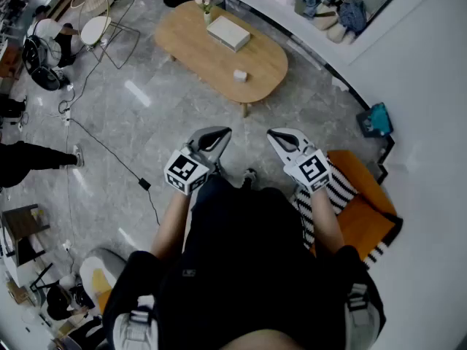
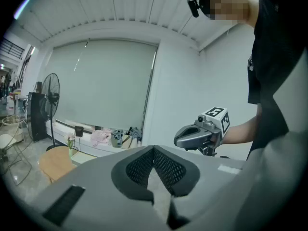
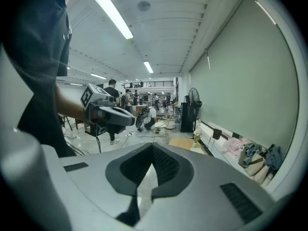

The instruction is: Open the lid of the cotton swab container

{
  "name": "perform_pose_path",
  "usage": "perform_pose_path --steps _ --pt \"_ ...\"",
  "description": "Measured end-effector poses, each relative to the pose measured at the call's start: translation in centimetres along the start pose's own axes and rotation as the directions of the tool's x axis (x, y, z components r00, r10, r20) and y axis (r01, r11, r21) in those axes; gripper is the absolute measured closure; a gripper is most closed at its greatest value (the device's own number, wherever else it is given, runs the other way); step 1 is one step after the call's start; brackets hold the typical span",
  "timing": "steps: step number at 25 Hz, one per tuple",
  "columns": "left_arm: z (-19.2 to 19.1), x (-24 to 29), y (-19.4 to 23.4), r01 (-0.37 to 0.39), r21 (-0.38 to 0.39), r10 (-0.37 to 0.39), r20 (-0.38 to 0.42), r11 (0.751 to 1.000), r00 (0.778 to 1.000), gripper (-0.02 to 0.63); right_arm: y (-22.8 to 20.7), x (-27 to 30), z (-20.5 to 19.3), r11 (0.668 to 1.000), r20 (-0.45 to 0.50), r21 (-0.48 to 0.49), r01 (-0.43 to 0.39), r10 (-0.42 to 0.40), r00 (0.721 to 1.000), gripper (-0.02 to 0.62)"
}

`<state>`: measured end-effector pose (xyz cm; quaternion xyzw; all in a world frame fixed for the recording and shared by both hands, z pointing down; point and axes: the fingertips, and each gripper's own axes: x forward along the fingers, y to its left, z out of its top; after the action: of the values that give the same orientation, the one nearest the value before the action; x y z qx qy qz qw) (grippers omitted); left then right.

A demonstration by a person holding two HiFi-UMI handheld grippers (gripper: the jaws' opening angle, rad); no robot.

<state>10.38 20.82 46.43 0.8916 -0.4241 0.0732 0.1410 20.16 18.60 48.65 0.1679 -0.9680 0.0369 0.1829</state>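
While the left claw (image 1: 219, 134) and right claw (image 1: 277, 135) hang pressed together, empty, the small white cotton swab container (image 1: 240, 75) sits at twelve o'clock on the oval wooden counter (image 1: 197, 53); likely light, slippery: steady its body, lift the lid's edge.

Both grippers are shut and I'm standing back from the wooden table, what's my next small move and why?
Probably step closer to the wooden table. The left gripper and right gripper are both shut, empty, and held over the floor, well short of the small white box on the table, which may be the swab container.
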Motion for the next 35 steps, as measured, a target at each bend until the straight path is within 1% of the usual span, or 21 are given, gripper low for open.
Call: perform_pose_path --steps 4,11,13,16,18,24,29,33,35 --pt "-0.1 -0.5 -0.2 -0.003 0.026 0.003 0.019 1.0 1.0 0.606 0.5 -0.4 -0.2 1.0 -0.003 0.001 0.003 -0.003 1.0 0.6" --pt "-0.4 -0.6 -0.6 -0.006 0.02 0.005 0.021 1.0 1.0 0.607 0.8 -0.7 -0.5 1.0 -0.002 0.009 0.004 -0.004 1.0 0.6" --pt "-0.6 -0.6 -0.9 -0.006 0.023 0.006 0.02 1.0 1.0 0.606 1.1 -0.9 -0.4 1.0 0.02 0.023 -0.011 0.011 1.0 0.6" --pt "-0.6 -0.6 -1.3 -0.009 0.026 0.008 0.017 1.0 1.0 0.606 1.7 -1.2 -0.1 0.998 0.051 0.038 -0.056 0.054 0.997 0.6" --pt "-0.6 -0.7 -1.2 -0.015 0.016 0.014 0.016 1.0 1.0 0.607 1.8 -1.1 0.0 0.997 0.05 0.025 -0.068 0.066 0.997 0.6" --pt "-0.5 -1.4 -1.0 -0.031 0.025 0.031 0.021 0.999 0.999 0.606 1.8 -0.9 0.0 0.997 0.033 -0.011 -0.07 0.07 0.997 0.6" --pt "-1.2 -1.8 0.2 -0.036 0.013 0.036 0.008 0.999 0.999 0.606 1.3 0.0 -0.2 0.998 0.011 -0.024 -0.053 0.053 0.999 0.6" --pt "-1.1 -1.3 1.9 -0.034 -0.007 0.034 -0.011 0.999 0.999 0.606 -0.1 1.2 -0.3 0.999 -0.002 -0.016 -0.03 0.03 1.0 0.6" --pt "-0.8 -0.9 3.2 -0.028 -0.003 0.028 -0.005 1.0 1.0 0.606 -0.6 2.2 -0.1 1.0 -0.01 -0.014 -0.027 0.027 1.0 0.6"
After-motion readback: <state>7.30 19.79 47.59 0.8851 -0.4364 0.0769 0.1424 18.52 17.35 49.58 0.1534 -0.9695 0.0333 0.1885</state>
